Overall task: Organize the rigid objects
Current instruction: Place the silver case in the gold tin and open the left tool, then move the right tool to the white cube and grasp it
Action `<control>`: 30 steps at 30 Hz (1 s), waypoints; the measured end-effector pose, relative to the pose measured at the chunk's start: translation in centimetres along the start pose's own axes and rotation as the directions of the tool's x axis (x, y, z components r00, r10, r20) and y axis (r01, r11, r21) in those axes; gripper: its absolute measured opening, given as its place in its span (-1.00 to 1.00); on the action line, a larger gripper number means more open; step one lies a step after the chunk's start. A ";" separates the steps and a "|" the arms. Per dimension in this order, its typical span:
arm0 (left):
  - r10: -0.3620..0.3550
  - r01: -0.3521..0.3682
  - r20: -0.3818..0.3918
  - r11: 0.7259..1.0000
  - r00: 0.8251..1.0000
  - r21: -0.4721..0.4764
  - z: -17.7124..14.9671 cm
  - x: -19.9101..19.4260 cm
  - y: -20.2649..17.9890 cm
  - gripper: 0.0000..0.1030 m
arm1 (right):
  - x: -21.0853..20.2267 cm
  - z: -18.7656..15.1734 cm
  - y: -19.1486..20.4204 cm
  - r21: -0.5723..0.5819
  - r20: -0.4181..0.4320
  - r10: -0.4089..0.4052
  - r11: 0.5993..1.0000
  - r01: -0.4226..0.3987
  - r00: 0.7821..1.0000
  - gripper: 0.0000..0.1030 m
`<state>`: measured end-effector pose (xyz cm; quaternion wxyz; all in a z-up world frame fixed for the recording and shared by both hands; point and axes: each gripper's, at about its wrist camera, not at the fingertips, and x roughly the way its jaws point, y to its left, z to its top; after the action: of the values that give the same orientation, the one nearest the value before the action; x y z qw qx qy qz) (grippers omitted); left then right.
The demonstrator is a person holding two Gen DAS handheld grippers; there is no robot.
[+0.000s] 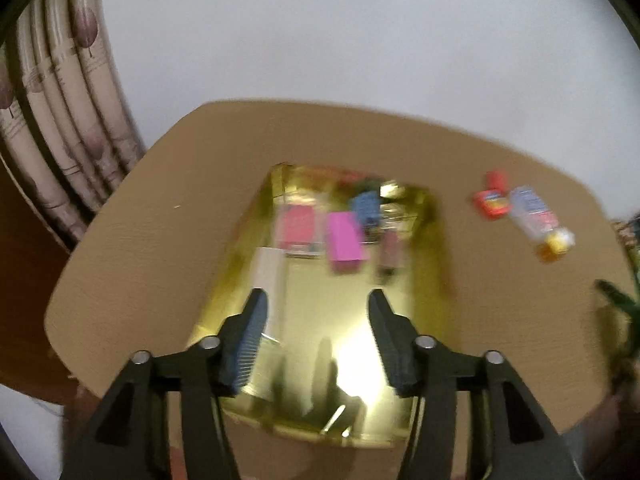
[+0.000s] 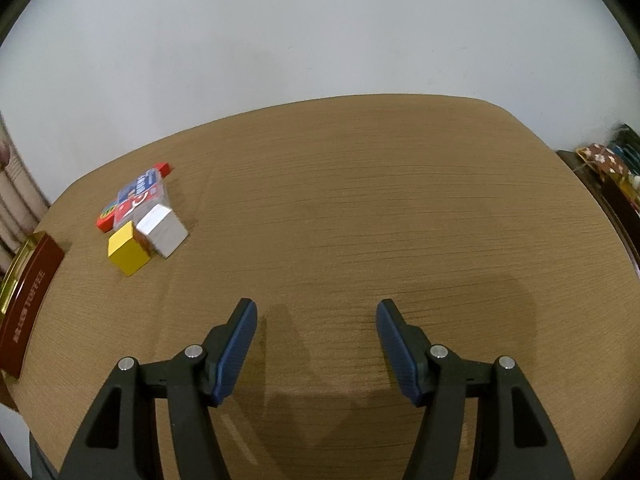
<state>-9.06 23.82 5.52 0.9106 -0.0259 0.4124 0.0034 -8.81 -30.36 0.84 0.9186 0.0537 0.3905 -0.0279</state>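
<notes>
Left wrist view is motion-blurred. The left gripper (image 1: pixel 316 300) hangs over a gold-lined box (image 1: pixel 424 280) on the tabletop (image 1: pixel 160 220); its fingers (image 1: pixel 250 336) stand wide apart with nothing between them. Inside the box, toward the far end: a magenta block (image 1: pixel 344 242), a pink flat piece (image 1: pixel 298 226), a blue piece (image 1: pixel 365 205), a white slab (image 1: pixel 269 268). Edges smeared; other contents at the back cannot be made out. The mirror lining reflects glare and the fingers.

Right of the box, apart from it, a loose cluster lies on the tabletop, sharp only in the right wrist view: a yellow cube (image 2: pixel 129 253) touching a white block (image 2: pixel 162 230), a clear printed packet (image 2: pixel 140 196) behind them, and a red piece (image 2: pixel 107 218) mostly hidden under the packet.

The right gripper (image 2: pixel 316 316) hovers over bare tabletop, fingers (image 2: pixel 236 350) spread wide, gripping nothing. The box's dark red outer wall (image 2: pixel 28 300) is cut off at the left edge; its lettering is unreadable.
</notes>
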 end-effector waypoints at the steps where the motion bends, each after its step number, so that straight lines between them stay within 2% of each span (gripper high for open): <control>1: -0.016 0.016 0.020 1.000 1.000 -0.003 -0.6 -1.1 -0.8 0.19 | 0.0 0.0 0.1 -0.007 -0.002 0.010 1.000 -0.010 1.000 0.24; 2: -0.033 0.033 0.035 0.999 0.999 -0.006 -1.3 -2.0 -1.7 0.32 | -0.1 -0.1 0.2 -0.021 -0.010 0.032 0.999 -0.032 0.999 0.24; 6: -0.161 0.163 0.053 0.986 0.986 -0.042 -4.0 -3.9 -4.5 0.43 | -0.3 -0.1 1.5 -0.091 -0.049 0.116 0.989 -0.120 0.992 0.24; 8: -0.226 0.227 0.020 0.973 0.974 -0.051 -5.5 -3.7 -6.0 0.45 | -0.4 0.3 2.9 -0.151 -0.072 0.159 0.974 -0.168 0.985 0.24; 11: -0.270 0.269 -0.055 0.963 0.961 -0.036 -7.2 -2.9 -8.3 0.45 | -0.4 1.5 5.1 -0.253 -0.091 0.190 0.945 -0.207 0.978 0.24; 15: -0.260 0.262 -0.100 0.965 0.961 0.008 -8.9 -2.4 -10.3 0.45 | 0.2 3.8 7.7 -0.398 -0.126 0.196 0.888 -0.231 0.972 0.24; 19: -0.258 0.261 -0.146 0.965 0.955 0.004 -9.4 -1.7 -11.0 0.45 | 1.8 6.1 9.6 -0.498 -0.187 0.192 0.827 -0.262 0.963 0.24; 30: -0.261 0.262 -0.191 0.965 0.946 -0.019 -9.9 -0.8 -11.2 0.49 | 5.4 7.5 12.1 -0.641 -0.266 0.127 0.717 -0.273 0.956 0.24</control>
<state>-16.71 12.14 0.12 0.8590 -0.0777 0.4912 -0.1213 1.40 -19.26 3.01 0.8286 -0.2359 0.4575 0.2201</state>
